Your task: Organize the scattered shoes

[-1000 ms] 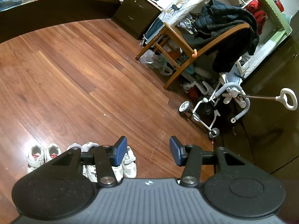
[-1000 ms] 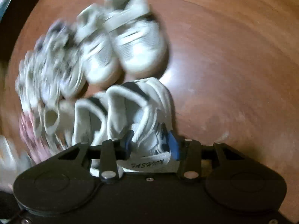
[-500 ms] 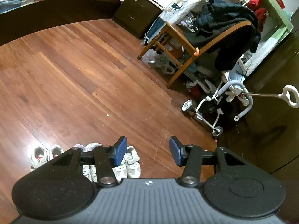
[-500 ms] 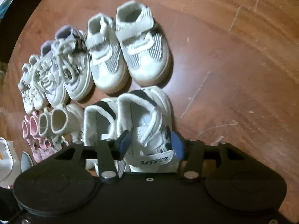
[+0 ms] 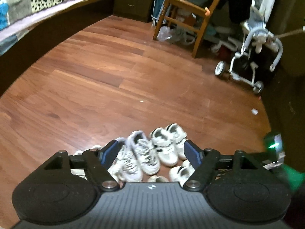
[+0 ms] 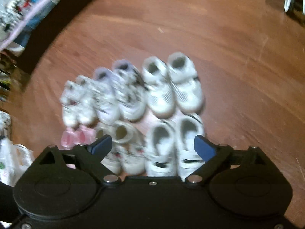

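Left gripper spread wide, empty, above the shoes; only its view takes in bed, chair and stroller. Right gripper likewise gapes empty, and only here, though blurred, do the shoes show as two rows, pink pair at left. Bare wood floor lies open beyond them.
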### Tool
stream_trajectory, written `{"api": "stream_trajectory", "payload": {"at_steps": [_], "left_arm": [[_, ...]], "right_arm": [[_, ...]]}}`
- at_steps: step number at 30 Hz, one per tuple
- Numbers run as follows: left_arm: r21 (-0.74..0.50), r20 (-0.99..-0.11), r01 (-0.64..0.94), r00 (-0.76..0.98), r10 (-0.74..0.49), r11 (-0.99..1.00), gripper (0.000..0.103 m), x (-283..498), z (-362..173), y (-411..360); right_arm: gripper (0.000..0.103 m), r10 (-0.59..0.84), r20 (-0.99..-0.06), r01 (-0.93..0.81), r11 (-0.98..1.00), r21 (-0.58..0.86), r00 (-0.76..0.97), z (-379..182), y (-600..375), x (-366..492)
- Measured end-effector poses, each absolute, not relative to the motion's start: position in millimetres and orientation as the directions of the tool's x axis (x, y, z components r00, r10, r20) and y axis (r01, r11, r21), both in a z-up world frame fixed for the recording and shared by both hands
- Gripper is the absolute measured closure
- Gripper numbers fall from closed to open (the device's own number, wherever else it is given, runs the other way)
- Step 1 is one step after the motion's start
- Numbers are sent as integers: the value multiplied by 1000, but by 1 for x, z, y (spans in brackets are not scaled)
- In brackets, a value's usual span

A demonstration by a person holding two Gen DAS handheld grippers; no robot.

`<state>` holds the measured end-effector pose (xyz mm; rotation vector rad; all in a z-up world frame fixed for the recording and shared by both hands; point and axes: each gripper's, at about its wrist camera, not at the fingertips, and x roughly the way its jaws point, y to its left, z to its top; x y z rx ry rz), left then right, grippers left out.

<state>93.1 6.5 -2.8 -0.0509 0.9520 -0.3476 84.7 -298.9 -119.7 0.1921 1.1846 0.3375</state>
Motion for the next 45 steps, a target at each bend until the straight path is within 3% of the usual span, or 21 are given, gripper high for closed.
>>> {"api": "stream_trajectory", "payload": {"at_steps": [2,8,13,19,23,25,27,29,31,36,40,45], "left_arm": [[-192,-794,273,522,-312,943,0,88,-6,5],[-66,-797,320,553,-243,945,0,69,-12,-7],[-48,-829,350,508,-233,935,0,49,-25,-21],[-161,-885,364,358,-298,917,1,28,-46,-44],[-118,-897,480,323,-300,869,1,22,-25,-63],[-1,-902,624,337,-270,782,1,25,-3,-83],[113,-896,692,381,-228,713,1,31,-2,-90],[191,-883,728,420,-208,659,1,39,-5,-94],[157,-885,726,405,-232,669,1,50,-10,-92],[97,-876,756,374,-305,648,1,59,1,-97],[91,-884,766,356,-303,636,1,63,-1,-90],[94,-922,780,302,-241,618,1,62,-30,-83]], "right_arm": [[2,371,-847,-167,928,332,380,-104,-298,72],[0,366,-791,-171,930,324,491,-61,-288,32],[0,380,-733,-141,919,368,564,-44,-303,14],[0,388,-571,-149,895,420,723,-24,-323,-1],[0,303,-594,-180,949,259,745,-21,-311,0],[0,217,-582,-180,976,121,784,-14,-302,-2],[0,96,-509,-110,994,3,855,-7,-298,-9],[0,90,-548,-57,995,77,832,-15,-310,3],[0,114,-613,-17,987,161,782,-31,-321,18],[0,84,-734,-12,995,102,674,-87,-305,45],[0,92,-834,-44,996,82,543,-140,-289,64],[0,142,-887,-135,987,92,439,-169,-265,69]]}}
